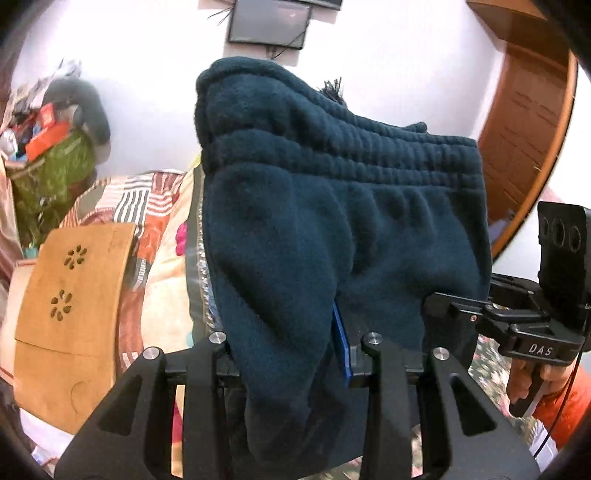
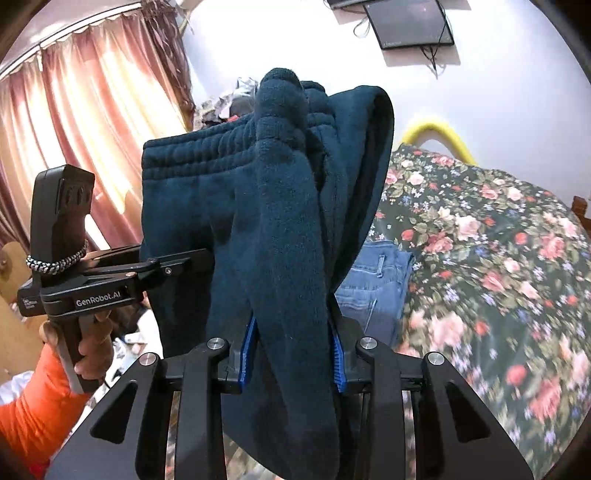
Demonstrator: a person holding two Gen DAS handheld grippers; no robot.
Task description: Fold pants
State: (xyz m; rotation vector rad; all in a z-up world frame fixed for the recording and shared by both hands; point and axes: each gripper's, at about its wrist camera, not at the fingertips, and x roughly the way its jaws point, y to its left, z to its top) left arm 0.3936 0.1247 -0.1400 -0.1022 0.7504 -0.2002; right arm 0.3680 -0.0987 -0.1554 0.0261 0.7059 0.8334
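Dark teal fleece pants (image 1: 332,221) hang in the air between both grippers, waistband up. My left gripper (image 1: 295,354) is shut on one side of the pants; the fabric covers its left finger, and only the right blue pad (image 1: 341,343) shows. My right gripper (image 2: 291,354) is shut on a thick bunch of the pants (image 2: 280,221), with blue pads (image 2: 249,354) on both sides of the cloth. The right gripper's body (image 1: 532,332) shows at the right of the left wrist view, and the left gripper's body (image 2: 92,284) at the left of the right wrist view.
A bed with a floral cover (image 2: 498,258) lies below right, with blue jeans (image 2: 373,284) on it. A wooden board (image 1: 70,314) and a patterned quilt (image 1: 155,236) are at the left. Pink curtains (image 2: 92,129), a wooden door (image 1: 524,147) and a wall screen (image 1: 269,22) stand behind.
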